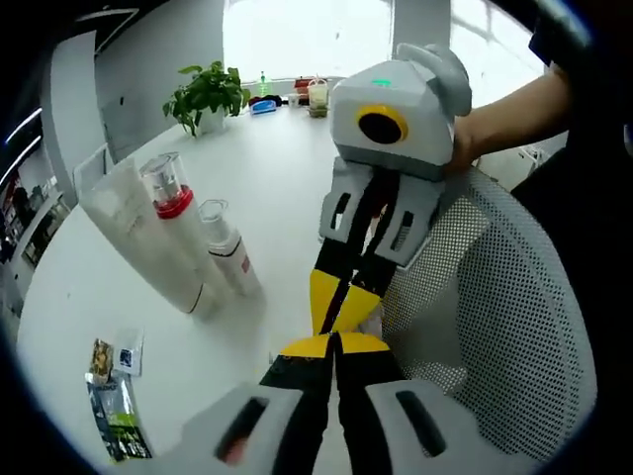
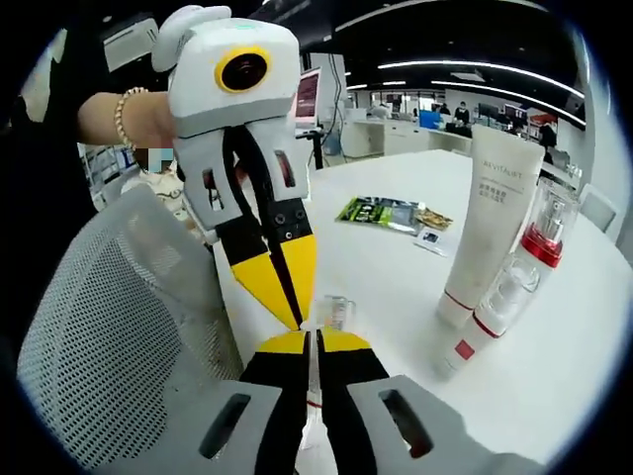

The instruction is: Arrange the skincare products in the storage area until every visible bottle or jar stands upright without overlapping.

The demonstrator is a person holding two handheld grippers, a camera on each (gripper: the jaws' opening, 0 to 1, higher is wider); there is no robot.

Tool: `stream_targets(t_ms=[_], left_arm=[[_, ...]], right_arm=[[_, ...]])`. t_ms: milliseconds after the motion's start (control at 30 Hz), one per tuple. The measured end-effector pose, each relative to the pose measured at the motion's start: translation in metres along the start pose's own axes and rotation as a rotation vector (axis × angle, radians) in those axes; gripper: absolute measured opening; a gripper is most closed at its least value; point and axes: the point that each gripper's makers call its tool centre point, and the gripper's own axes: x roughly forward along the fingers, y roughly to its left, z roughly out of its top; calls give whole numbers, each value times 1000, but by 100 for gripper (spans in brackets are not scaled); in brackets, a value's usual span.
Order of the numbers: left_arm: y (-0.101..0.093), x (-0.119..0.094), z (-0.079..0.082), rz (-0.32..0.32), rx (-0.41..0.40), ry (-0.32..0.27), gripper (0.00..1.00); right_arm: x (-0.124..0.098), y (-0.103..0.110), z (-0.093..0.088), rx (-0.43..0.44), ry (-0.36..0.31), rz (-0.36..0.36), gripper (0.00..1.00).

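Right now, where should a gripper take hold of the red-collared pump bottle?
Grip the red-collared pump bottle on its straight body below the collar, from the open table side. The white tube stands right behind it, the small bottle beside it, and its clear cap tapers.

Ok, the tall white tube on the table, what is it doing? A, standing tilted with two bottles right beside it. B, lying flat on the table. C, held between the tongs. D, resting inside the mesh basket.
A: the tall white tube stands tilted on the white table, with the red-collared pump bottle and a smaller clear-capped bottle right beside it, outside the mesh basket.
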Motion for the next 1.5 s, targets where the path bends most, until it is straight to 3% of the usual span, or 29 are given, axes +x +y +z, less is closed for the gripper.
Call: stream_targets(t_ms=[100,200,333,600,767,900,1067,1300,1500], left_arm=[[3,0,-7,13,2,15,5],[3,0,-12,31,56,53,15],[0,6,-14,27,230,105,25],[-3,25,-5,-35,609,216,31],[-5,32,1,-92,706,235,35],[1,36,5,-114,813,265,39],[1,43,6,-165,883,286,41],[-7,61,-5,-238,882,304,39],[-12,69,-22,-278,778,344,31]], right_arm=[[-2,-7,1,4,-2,-32,12],[-10,-16,3,45,-26,-61,15],[-24,-29,0,38,-10,-104,16],[-53,-42,-6,43,12,-175,23],[-63,-43,-15,55,28,-213,27],[-70,-42,-21,73,32,-238,36],[-73,-42,-24,102,21,-278,45],[-77,-54,-32,155,15,-371,47],[-77,-62,-39,186,3,-416,47]])
